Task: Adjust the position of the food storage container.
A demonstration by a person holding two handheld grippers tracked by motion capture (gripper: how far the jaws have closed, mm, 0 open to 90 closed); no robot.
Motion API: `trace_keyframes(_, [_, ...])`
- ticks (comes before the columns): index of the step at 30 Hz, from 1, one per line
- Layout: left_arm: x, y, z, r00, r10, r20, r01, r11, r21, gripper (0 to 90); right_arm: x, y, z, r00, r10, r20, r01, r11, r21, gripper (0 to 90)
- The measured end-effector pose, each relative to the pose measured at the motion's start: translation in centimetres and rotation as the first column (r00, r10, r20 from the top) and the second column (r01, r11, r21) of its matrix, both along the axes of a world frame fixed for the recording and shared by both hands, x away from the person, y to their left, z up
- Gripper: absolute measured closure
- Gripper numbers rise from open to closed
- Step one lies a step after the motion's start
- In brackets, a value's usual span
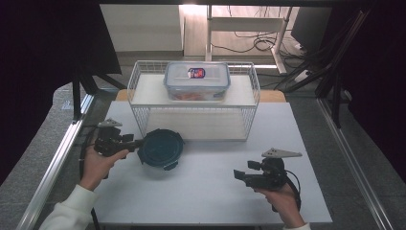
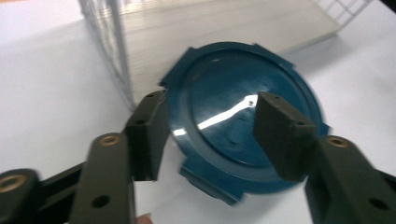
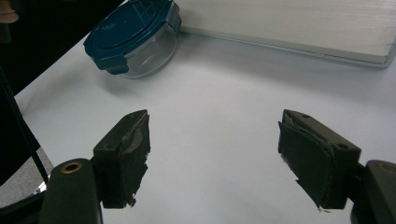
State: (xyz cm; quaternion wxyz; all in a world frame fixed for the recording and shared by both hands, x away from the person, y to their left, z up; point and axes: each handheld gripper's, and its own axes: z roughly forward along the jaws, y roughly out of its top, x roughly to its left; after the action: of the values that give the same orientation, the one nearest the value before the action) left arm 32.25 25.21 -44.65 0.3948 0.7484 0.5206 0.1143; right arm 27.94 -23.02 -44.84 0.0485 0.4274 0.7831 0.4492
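The round container with the dark teal lid (image 1: 161, 148) sits on the counter (image 1: 210, 196) near its left edge, just before the wire rack (image 1: 143, 120). The left gripper (image 2: 212, 135) has its jaws spread around the lid's rim, not clearly pressing. The right gripper (image 3: 215, 158), well apart toward the counter's near right corner, holds its jaws spread, empty.

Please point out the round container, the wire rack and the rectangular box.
Round container (image 1: 160, 147), high view, on its blue lid.
Wire rack (image 1: 139, 120), high view, on its front left leg.
Rectangular box (image 1: 197, 80), high view, on its clear lid.
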Motion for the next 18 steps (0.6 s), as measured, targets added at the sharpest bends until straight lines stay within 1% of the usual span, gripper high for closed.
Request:
trace_keyframes(2, [0.8,0.2,-0.6,0.9999,0.009,-0.012,-0.009,0.9998,0.02,54.1,0.1,0.0,-0.1,1.0,-0.001,-0.001,0.001,1.0,-0.004,24.8])
trace_keyframes(4, [1.6,0.4,-1.1,0.9995,0.019,-0.026,-0.018,0.9994,0.029,62.2,0.1,0.0,-0.1,1.0,0.0,-0.003,0.0,1.0,-0.008,24.8])
trace_keyframes(7, [2.4,0.4,-1.6,0.9994,0.022,-0.026,-0.021,0.9981,0.058,70.4,0.1,-0.1,-0.2,1.0,-0.004,-0.003,0.004,0.9999,-0.011,24.8])
trace_keyframes(9, [2.8,0.4,-1.8,0.9995,0.02,-0.026,-0.019,0.9978,0.064,75.1,0.1,-0.1,-0.2,1.0,-0.007,-0.004,0.007,0.9999,-0.008,24.9])
trace_keyframes(11, [3.3,0.2,-2.0,0.9995,0.022,-0.022,-0.02,0.9954,0.094,79.9,0.2,-0.2,-0.3,0.9999,-0.01,-0.004,0.01,0.9999,-0.008,24.9])
trace_keyframes(12, [3.5,0.2,-2.1,0.9995,0.023,-0.022,-0.021,0.9952,0.096,82.4,0.2,-0.2,-0.3,0.9999,-0.012,-0.006,0.012,0.9999,-0.008,24.9])
trace_keyframes(14, [3.9,0.1,-2.2,0.9995,0.025,-0.019,-0.023,0.9944,0.104,85.3,0.3,-0.2,-0.4,0.9999,-0.012,-0.009,0.012,0.9999,-0.011,24.9])
trace_keyframes(16, [4.2,-0.2,-2.3,0.9996,0.028,-0.008,-0.027,0.9918,0.125,87.5,0.3,-0.2,-0.5,0.9999,-0.012,-0.012,0.012,0.9998,-0.013,24.9])
trace_keyframes(18, [4.5,-0.5,-2.7,0.9996,0.022,-0.018,-0.02,0.9917,0.127,89.4,0.3,-0.2,-0.5,0.9998,-0.014,-0.013,0.014,0.9998,-0.013,24.9])
